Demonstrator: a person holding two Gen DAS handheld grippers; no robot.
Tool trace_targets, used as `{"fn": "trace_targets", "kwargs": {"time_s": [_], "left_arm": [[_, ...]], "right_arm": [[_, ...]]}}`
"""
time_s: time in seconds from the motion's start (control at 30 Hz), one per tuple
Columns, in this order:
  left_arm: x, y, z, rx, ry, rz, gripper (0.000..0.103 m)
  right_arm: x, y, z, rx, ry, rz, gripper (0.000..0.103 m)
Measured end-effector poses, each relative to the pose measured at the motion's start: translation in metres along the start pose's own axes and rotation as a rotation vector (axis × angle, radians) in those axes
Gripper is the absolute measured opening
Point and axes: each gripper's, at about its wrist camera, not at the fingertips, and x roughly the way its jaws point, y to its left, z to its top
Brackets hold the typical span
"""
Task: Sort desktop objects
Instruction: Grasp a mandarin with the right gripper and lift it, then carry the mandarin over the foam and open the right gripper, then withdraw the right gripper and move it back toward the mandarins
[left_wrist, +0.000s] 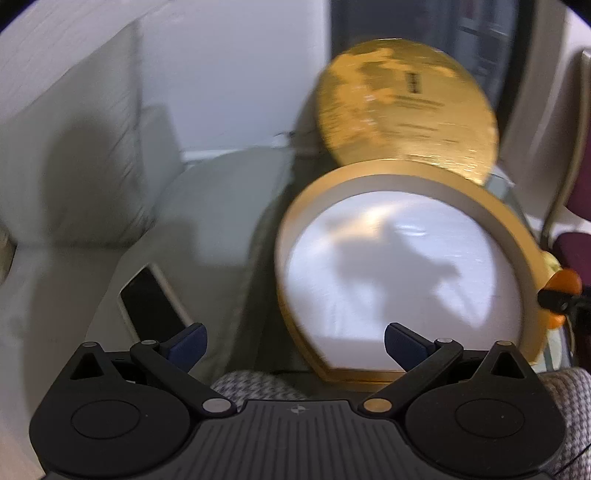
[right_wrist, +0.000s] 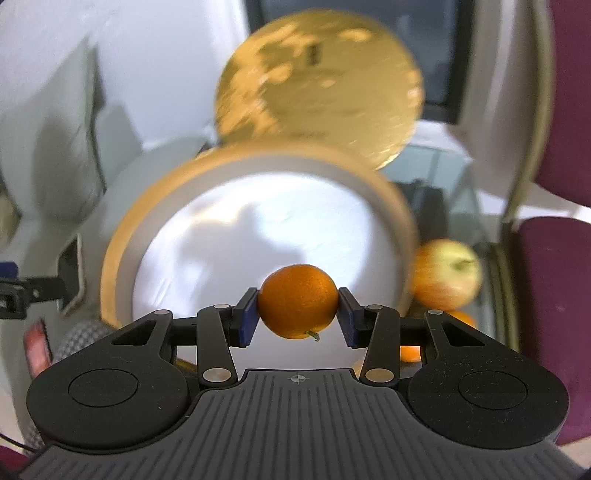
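the right tool (right_wrist: 297, 315) is clamped on an orange (right_wrist: 297, 300), its blue pads (right_wrist: 246, 317) pressed to either side of the fruit. the orange hangs in front of a round gold-rimmed box (right_wrist: 122, 243) with a white inside. a gold lid (right_wrist: 317, 85) leans up behind the box. an apple (right_wrist: 445, 273) lies just right of the box, with another orange (right_wrist: 463, 318) partly hidden below it. the left tool (left_wrist: 295, 341) is spread wide and holds nothing. a phone (left_wrist: 151, 302) lies to the left of the box (left_wrist: 513, 236), beside the lid (left_wrist: 402, 110). both views are blurred.
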Motion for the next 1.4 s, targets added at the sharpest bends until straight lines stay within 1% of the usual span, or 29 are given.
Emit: {"fn": "trace_targets", "kwargs": {"time_s": [0.07, 0.23, 0.37, 0.5, 0.67, 0.9, 1.07, 1.27, 1.33, 1.37, 1.4], "left_arm": [[0.006, 0.007, -0.005, -0.018, 0.024, -0.003, 0.102], [0.019, 0.017, -0.015, -0.040, 0.073, -0.020, 0.102], [0.027, 0.028, -0.017, -0.055, 0.093, -0.027, 0.102], [0.025, 0.040, -0.022, -0.074, 0.094, -0.020, 0.102], [0.022, 0.040, -0.025, -0.066, 0.092, -0.020, 0.102], [0.012, 0.028, -0.026, -0.027, 0.073, -0.013, 0.102], [0.003, 0.018, -0.029, 0.007, 0.062, -0.010, 0.102], [-0.006, 0.007, -0.034, 0.047, 0.055, -0.005, 0.102], [-0.010, 0.001, -0.036, 0.067, 0.053, -0.002, 0.102], [-0.011, -0.002, -0.036, 0.080, 0.051, 0.000, 0.102], [-0.014, -0.006, -0.037, 0.096, 0.046, 0.000, 0.102]], "right_arm": [[0.021, 0.013, 0.000, -0.018, 0.054, 0.000, 0.046], [0.069, 0.031, -0.006, -0.043, 0.186, -0.032, 0.046], [0.087, 0.033, -0.014, -0.048, 0.245, -0.062, 0.046], [0.096, 0.028, -0.017, -0.035, 0.273, -0.080, 0.047], [0.095, 0.023, -0.018, -0.014, 0.254, -0.077, 0.052], [0.073, 0.016, -0.016, 0.011, 0.202, -0.052, 0.052], [0.044, 0.011, -0.020, 0.043, 0.145, -0.026, 0.055], [-0.002, 0.002, -0.035, 0.122, 0.093, 0.037, 0.057], [-0.020, 0.000, -0.041, 0.165, 0.077, 0.051, 0.063], [-0.029, -0.002, -0.044, 0.198, 0.066, 0.060, 0.071], [-0.036, -0.004, -0.048, 0.233, 0.053, 0.071, 0.075]]}}
